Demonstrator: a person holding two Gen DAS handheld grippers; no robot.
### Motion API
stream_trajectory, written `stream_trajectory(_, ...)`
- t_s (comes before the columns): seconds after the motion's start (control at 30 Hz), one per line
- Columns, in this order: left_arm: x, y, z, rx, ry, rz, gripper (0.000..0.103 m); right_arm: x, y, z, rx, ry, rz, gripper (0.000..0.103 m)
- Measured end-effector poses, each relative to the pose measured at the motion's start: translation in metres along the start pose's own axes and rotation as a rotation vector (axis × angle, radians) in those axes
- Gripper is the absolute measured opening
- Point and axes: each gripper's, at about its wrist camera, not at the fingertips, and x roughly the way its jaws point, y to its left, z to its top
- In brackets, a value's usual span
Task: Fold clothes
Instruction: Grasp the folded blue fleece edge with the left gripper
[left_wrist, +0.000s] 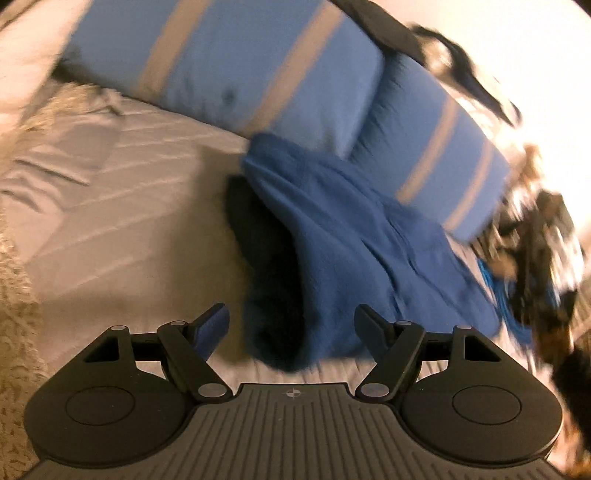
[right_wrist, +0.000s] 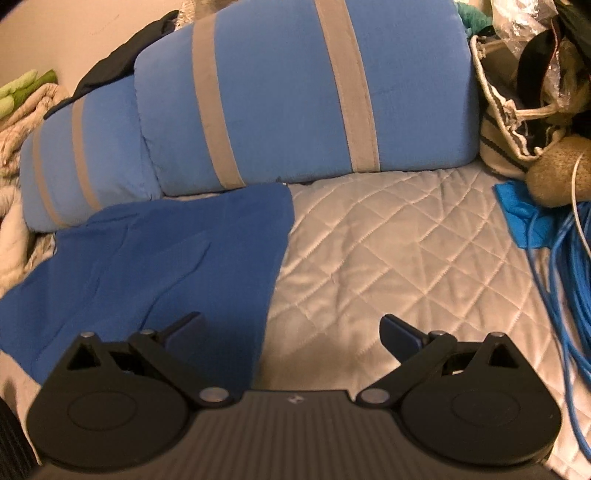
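The garment lies on the bed, against the pillows behind; cables along the right edge.

I see two blue pillows with grey stripes on a quilted grey bed cover. A coil of blue cable lies at the right, near a striped bag.

One dark blue garment on the quilted cover. Two striped blue pillows behind the garment. One woven bag, one blue cable bundle right of it.
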Motion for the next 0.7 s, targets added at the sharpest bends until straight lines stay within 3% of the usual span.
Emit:
stream_trajectory(0.13, 0.011, -0.023, -0.021, 0.193, 0.030, 0.009, 0.074, -0.009, -0.001, -0.010, 0.004, 0.006, -0.007, 0.102)
stream_trajectory(0.23, 0.022, -0.025, -0.029, 0.227, 0.023, 0.030, 0.073, -0.013, 0.002, -0.015, 0.002, 0.007, -0.008, 0.102)
stream_trajectory(0.4, 0.035, -0.025, -0.031, 0.285, 0.020, 0.088, 0.054, -0.017, 0.010, -0.022, -0.016, 0.005, -0.016, 0.102)
stream_trajectory(0.43, 0.035, -0.026, -0.031, 0.303, 0.020, 0.101, 0.043, -0.018, 0.011, -0.024, -0.020, 0.004, -0.017, 0.102)
stream_trajectory(0.47, 0.035, -0.027, -0.030, 0.321, 0.021, 0.115, 0.025, -0.019, 0.013, -0.024, -0.024, 0.004, -0.016, 0.102)
stream_trajectory(0.53, 0.032, -0.027, -0.027, 0.358, 0.030, 0.124, 0.013, -0.019, 0.017, -0.025, -0.038, 0.006, -0.017, 0.102)
stream_trajectory(0.7, 0.019, -0.028, -0.008, 0.430, 0.063, 0.095, 0.009, -0.021, 0.022, -0.026, -0.068, -0.023, -0.046, 0.102)
